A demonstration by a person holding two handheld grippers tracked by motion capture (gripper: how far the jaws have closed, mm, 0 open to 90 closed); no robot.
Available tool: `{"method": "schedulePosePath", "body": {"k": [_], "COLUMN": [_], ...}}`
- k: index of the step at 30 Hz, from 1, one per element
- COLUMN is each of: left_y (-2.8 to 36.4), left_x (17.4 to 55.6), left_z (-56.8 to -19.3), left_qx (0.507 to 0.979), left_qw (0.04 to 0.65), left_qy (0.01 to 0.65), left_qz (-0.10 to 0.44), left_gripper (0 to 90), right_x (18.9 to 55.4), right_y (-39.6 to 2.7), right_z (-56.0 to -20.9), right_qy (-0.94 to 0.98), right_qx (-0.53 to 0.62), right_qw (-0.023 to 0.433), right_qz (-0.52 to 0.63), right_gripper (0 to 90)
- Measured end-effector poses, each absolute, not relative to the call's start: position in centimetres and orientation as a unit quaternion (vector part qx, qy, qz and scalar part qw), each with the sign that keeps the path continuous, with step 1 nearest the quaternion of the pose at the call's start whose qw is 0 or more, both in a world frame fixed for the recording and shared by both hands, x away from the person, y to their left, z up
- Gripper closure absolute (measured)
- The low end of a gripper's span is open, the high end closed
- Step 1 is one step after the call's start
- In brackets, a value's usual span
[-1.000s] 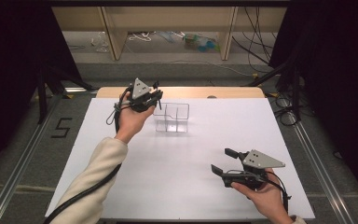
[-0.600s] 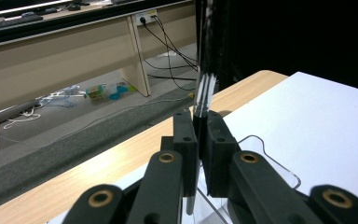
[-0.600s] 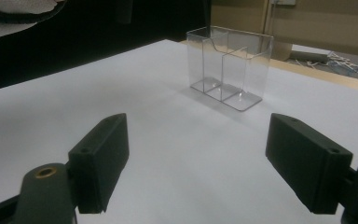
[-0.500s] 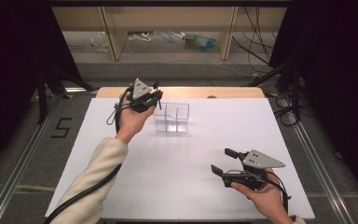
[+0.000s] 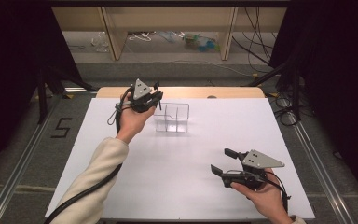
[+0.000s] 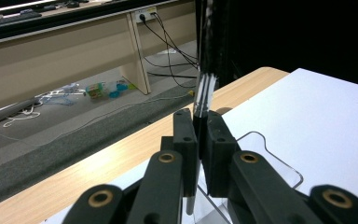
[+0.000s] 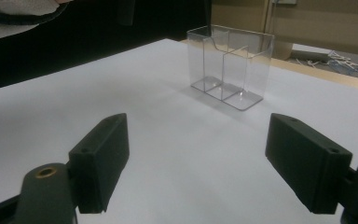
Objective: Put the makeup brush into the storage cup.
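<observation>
We see a white rectangular tabletop (image 5: pixel 177 163) with a pale wooden strip along its far edge, standing on grey carpeted floor (image 5: pixel 28 154). Beyond it, a light wooden bench (image 5: pixel 168 18) stands over loose cables and small bits of clutter, and black curtains (image 5: pixel 335 70) close both sides.

The clear plastic two-compartment holder (image 5: pixel 172 117) stands upright near the far edge, left of centre. Our left gripper (image 5: pixel 156 99) hovers just above its left end, clamped shut on a thin dark upright rod (image 6: pixel 204 100). Our right gripper (image 5: pixel 223 162) rests near the near right corner, well apart from the holder, jaws spread wide with nothing between them.
</observation>
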State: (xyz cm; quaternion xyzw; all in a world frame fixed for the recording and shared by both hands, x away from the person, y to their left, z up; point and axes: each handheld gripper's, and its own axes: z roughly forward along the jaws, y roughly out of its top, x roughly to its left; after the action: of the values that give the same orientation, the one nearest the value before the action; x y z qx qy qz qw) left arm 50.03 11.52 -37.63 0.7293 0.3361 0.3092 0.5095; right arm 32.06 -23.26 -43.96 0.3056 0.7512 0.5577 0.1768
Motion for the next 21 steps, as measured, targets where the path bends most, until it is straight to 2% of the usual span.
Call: {"method": "schedulePosePath", "body": {"k": [21], "left_y": [11.36], "left_x": [50.03], "left_z": [-37.64], "left_qx": [0.727], "left_qw": [0.509], "left_qy": [0.345], "left_qz": [0.303], "left_gripper": [85.5], "right_x": [32.14], "right_y": [-23.31], "right_z": [-43.97], "right_qy": [0.751], "right_qx": [0.300], "right_qw": [0.183], "right_qz": [0.559], "right_gripper": [22.9]}}
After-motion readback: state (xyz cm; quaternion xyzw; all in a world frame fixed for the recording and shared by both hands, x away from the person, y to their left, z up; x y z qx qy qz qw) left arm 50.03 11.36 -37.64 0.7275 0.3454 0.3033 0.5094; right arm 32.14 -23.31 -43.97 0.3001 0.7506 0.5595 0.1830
